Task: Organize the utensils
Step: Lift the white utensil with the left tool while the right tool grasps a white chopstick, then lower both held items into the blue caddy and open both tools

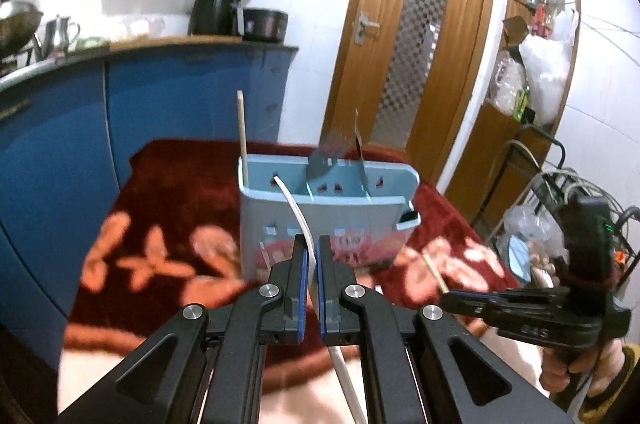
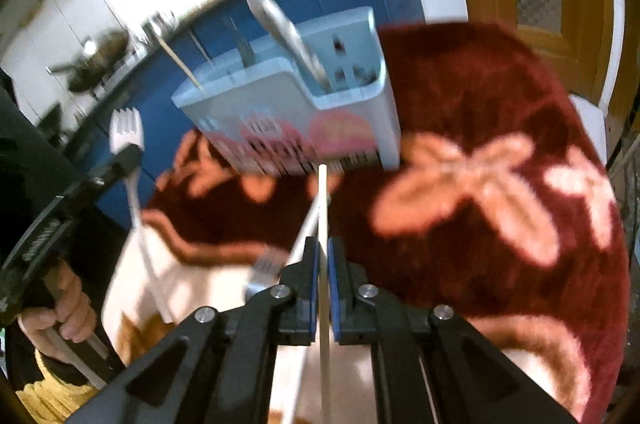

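A light blue utensil holder (image 1: 360,214) (image 2: 260,103) stands on the table ahead of both grippers. It holds a wooden chopstick (image 1: 241,127), a slotted metal utensil (image 1: 322,159) and a metal spoon (image 2: 284,27). My left gripper (image 1: 312,244) (image 2: 128,153) is shut on a white plastic fork (image 1: 294,207) (image 2: 126,127), raised just before the holder's front wall. My right gripper (image 2: 323,250) (image 1: 446,298) is shut on a wooden chopstick (image 2: 323,199) (image 1: 434,271), whose tip points at the holder's base. Both views are blurred.
A dark red cloth with orange flowers (image 1: 168,191) covers the table. A metal fork (image 2: 266,266) and a pale stick (image 2: 300,244) lie left of my right gripper. Blue cabinets (image 1: 60,151) stand at the left, a wooden door (image 1: 404,43) behind, and a wire rack (image 1: 560,183) at the right.
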`<move>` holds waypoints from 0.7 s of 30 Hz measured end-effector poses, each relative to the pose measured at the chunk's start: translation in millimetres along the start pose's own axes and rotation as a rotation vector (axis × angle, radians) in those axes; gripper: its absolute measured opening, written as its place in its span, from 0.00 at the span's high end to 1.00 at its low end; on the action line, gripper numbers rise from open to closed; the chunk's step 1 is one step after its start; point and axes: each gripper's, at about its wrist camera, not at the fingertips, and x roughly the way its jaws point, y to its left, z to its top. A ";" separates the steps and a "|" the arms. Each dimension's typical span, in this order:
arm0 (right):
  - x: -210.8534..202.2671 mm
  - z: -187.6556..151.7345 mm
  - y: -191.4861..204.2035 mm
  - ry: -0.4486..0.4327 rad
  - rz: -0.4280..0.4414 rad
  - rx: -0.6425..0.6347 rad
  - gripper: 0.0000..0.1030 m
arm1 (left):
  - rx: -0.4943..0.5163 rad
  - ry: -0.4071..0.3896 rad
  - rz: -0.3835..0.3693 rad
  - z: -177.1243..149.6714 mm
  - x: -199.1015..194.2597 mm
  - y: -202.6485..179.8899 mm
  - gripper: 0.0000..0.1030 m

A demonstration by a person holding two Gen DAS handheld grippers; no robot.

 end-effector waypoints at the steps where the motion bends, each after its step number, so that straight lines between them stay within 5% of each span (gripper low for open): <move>1: -6.8 1.3 2.3 -0.039 -0.003 -0.010 0.94 | 0.004 -0.013 0.008 3.9 -0.9 -0.6 0.96; 10: -34.4 32.5 19.9 -0.295 0.016 -0.034 0.94 | 0.037 -0.177 0.086 58.1 0.2 -2.6 0.96; 21: -23.5 69.1 21.5 -0.442 0.046 -0.025 0.94 | 0.094 -0.339 0.199 96.1 22.1 -4.3 0.96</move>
